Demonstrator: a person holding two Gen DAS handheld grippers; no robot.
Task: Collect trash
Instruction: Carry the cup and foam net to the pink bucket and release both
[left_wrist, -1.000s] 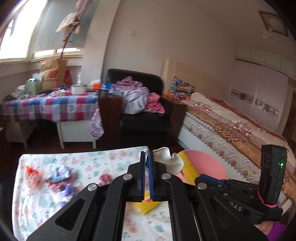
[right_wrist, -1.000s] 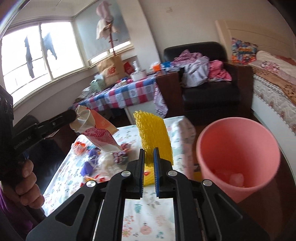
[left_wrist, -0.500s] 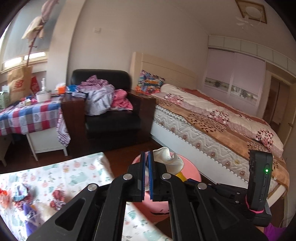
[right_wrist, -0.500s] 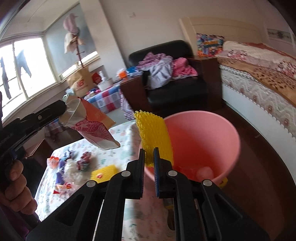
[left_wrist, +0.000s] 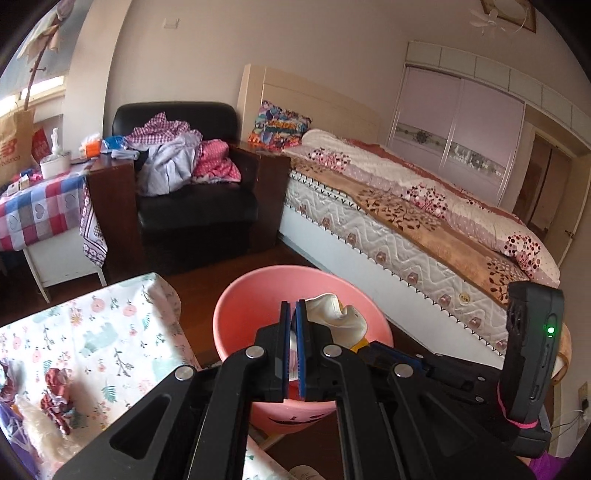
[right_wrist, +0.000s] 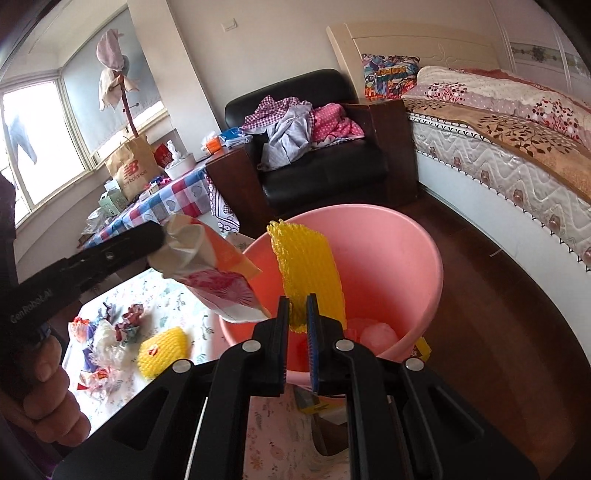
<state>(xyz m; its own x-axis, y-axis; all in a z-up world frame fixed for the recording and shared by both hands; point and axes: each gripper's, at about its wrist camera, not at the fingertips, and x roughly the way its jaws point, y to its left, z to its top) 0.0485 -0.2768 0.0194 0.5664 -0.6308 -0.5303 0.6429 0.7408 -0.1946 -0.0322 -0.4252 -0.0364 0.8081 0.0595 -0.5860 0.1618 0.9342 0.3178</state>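
Observation:
A pink bin (left_wrist: 251, 295) (right_wrist: 406, 258) stands on the floor beside the floral-cloth table (left_wrist: 92, 332). My left gripper (left_wrist: 293, 314) is shut on a crumpled snack wrapper (left_wrist: 332, 314), white, orange and pink in the right wrist view (right_wrist: 210, 266), held above the bin's near rim. My right gripper (right_wrist: 297, 314) is shut on a yellow foam net (right_wrist: 306, 266), held over the bin's mouth. Pale trash (right_wrist: 376, 332) lies in the bin's bottom.
More trash lies on the table: a yellow foam net (right_wrist: 162, 350) and crumpled wrappers (right_wrist: 110, 332) (left_wrist: 55, 391). A black armchair (left_wrist: 192, 184) piled with clothes, a bed (left_wrist: 424, 206) and a checked-cloth table (left_wrist: 37, 210) stand behind.
Both grippers have swung right from over the table to over the pink bin, each still holding its piece of trash.

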